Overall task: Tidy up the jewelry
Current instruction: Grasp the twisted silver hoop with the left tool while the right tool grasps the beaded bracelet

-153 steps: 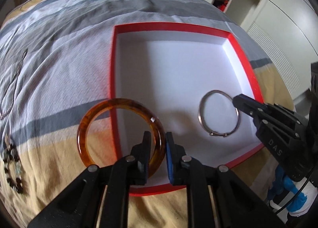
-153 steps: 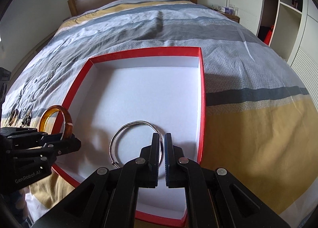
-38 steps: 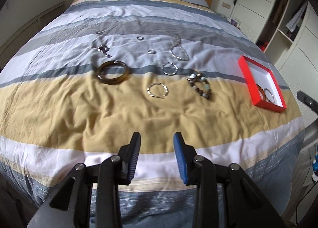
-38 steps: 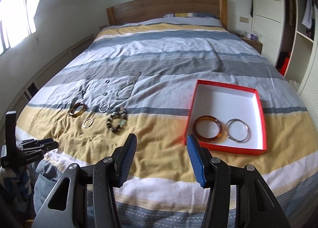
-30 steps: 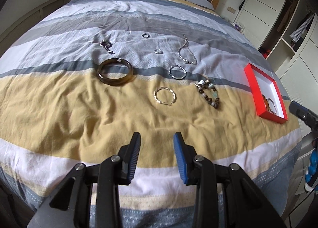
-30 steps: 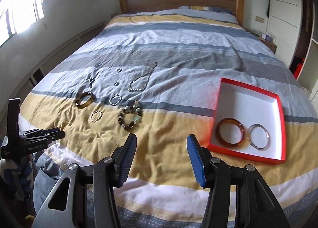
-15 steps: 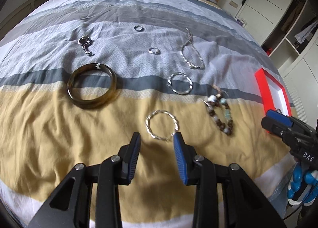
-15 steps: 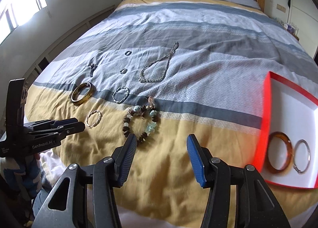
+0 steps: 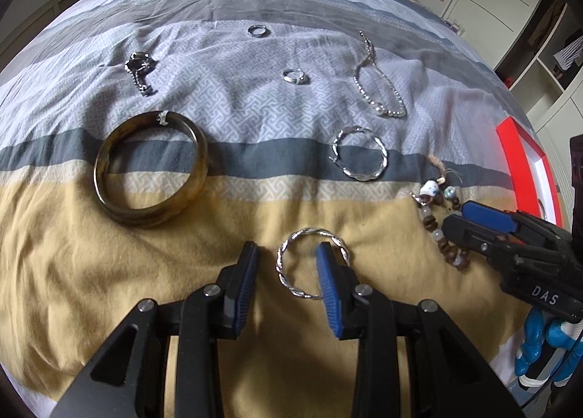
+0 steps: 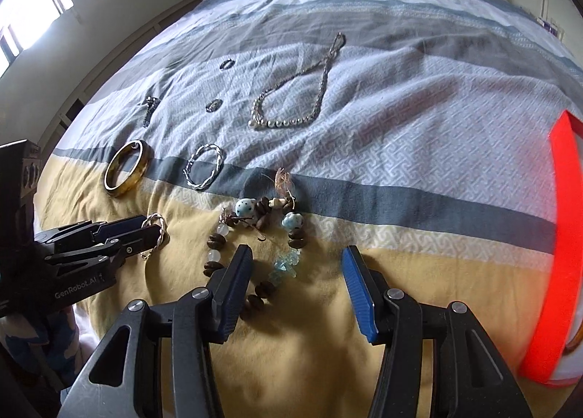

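Both grippers have dropped closer to the striped bedspread [image 9: 153, 257] since half a second ago, and the jewelry now fills each view. Nearest the foot edge, on the yellow band, the left gripper [image 9: 288, 272] has its blue pads apart around the near side of a twisted silver wire hoop [image 9: 311, 265], one pad outside the ring and one over its middle, neither pressing it. To its right, the right gripper [image 10: 297, 277] stands with jaws apart over the brown-and-blue beaded bracelet [image 10: 255, 243], its left pad above the bracelet's near beads; whether it touches them I cannot tell. Further up, across the dark grey stripe, lie a wide brown horn-like bangle [image 9: 151, 172] on the left and a second twisted silver hoop [image 9: 360, 155]. Beyond them, on the pale patterned band, sit a dark metal charm [image 9: 140, 70], two small silver rings [image 9: 295, 76] and a silver bead chain [image 9: 380, 90]. At the bed's right edge lies the red-rimmed white tray [image 10: 563, 235]
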The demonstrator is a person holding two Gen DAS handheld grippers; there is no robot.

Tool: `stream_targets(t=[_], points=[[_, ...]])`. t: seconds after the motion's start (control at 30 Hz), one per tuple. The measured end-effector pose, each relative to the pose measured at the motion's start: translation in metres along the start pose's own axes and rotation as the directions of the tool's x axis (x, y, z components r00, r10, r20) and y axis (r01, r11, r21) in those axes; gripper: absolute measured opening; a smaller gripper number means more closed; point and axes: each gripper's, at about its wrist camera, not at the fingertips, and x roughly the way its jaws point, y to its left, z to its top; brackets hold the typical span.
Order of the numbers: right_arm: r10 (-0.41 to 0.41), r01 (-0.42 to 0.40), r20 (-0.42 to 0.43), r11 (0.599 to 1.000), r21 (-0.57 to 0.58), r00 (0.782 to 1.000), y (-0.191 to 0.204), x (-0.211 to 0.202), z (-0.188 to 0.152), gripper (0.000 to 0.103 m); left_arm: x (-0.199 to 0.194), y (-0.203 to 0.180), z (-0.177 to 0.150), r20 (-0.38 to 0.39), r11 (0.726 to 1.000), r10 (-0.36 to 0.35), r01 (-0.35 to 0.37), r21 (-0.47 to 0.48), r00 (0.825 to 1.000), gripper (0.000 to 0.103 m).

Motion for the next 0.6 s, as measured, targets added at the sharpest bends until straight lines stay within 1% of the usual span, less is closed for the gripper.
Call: stream_targets(t=[0.1,0.23,0.27,0.33,0.37,0.47,0.57,0.6], points=[[-0.002,0.002,0.006,1.000,0.009,1.000,0.002,0.008,0.000,0.051,0.004,-0.001,0.001,0.006,1.000,0.005,-0.005,-0.010,1.000,0.031],[-0.043,0.043,0.014,0.999,-0.027,0.999,0.009,0.018,0.000,0.048,0.006,-0.004,-0.001,0.034,1.000,0.028,-0.028,-0.004,0.999,0.027],[-0.050,0.051,0.020,0.998,-0.033,0.999,0.010,0.018,-0.001,0.044,0.006,-0.005,-0.002,0.042,1.000,0.031,-0.031,-0.002,0.999,0.025],[-0.071,0.072,0.030,0.997,-0.041,0.997,0.011,0.017,-0.001,0.026,0.004,-0.005,-0.003,0.052,0.999,0.037,-0.037,-0.001,0.998,0.020],[-0.080,0.082,0.032,0.996,-0.046,0.996,0.012,0.017,-0.001,0.013,0.003,-0.005,-0.003,0.055,0.999,0.039,-0.039,-0.003,0.998,0.017],[-0.100,0.102,0.034,0.993,-0.059,0.994,0.014,0.013,-0.003,0.013,-0.002,-0.005,-0.005,0.060,0.999,0.035,-0.034,-0.016,0.998,0.009],[-0.112,0.115,0.047,0.991,-0.068,0.993,0.018,0.005,-0.007,0.012,-0.009,-0.004,-0.008,0.066,0.999,0.030,-0.028,-0.025,0.997,0.005],[-0.115,0.119,0.052,0.990,-0.075,0.992,0.019,0.001,-0.008,0.012,-0.011,-0.005,-0.010,0.069,0.999,0.030,-0.028,-0.026,0.997,0.005]])
